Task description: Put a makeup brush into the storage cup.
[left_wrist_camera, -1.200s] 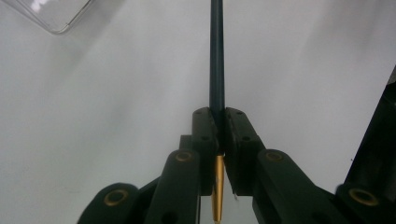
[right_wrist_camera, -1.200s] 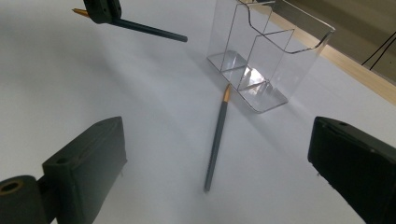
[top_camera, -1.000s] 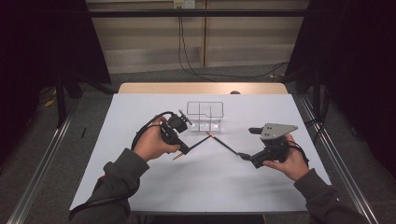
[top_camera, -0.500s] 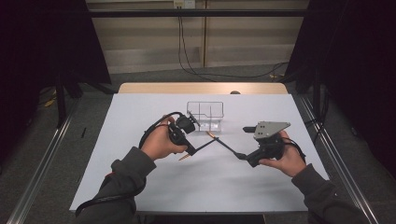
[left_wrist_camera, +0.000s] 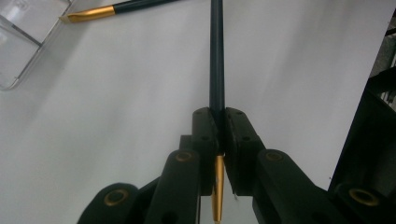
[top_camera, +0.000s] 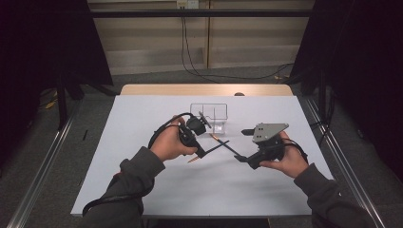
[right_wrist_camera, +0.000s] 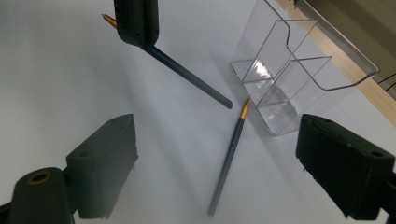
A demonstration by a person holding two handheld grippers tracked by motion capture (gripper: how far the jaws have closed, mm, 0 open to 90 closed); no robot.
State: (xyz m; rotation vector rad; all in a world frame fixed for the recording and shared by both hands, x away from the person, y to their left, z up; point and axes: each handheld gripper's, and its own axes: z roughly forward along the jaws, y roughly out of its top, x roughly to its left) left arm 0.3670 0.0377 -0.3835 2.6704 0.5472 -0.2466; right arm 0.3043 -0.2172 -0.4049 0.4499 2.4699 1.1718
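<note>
Dark and slim with a gold end, one stick [left_wrist_camera: 216, 60] sits clamped between the jaws of the left gripper [top_camera: 202, 153] — the left gripper view has the black pads pressed flat against its shaft, the gold tip poking out behind them and the long dark part running forward over the white desk [top_camera: 142, 190]. Compared with a second ago, the left hand [top_camera: 168, 142] has carried this stick away from the left edge toward the middle of the desk, closer to the clear plastic organiser [top_camera: 211, 114] that stands near the far edge. The stick is off the surface and angled, so I judge the pick-up done and the carry toward a compartment under way.

A second stick [right_wrist_camera: 229, 158] of the same make lies flat on the desk just in front of the organiser, its gold tip [right_wrist_camera: 244, 108] pointing at the organiser's base, close to touching it. The right gripper [top_camera: 240, 157] has also edged inward; its jaws stand wide apart with nothing between them, pointed at that lying stick — probably the next one to fetch. The organiser's compartments look empty.
</note>
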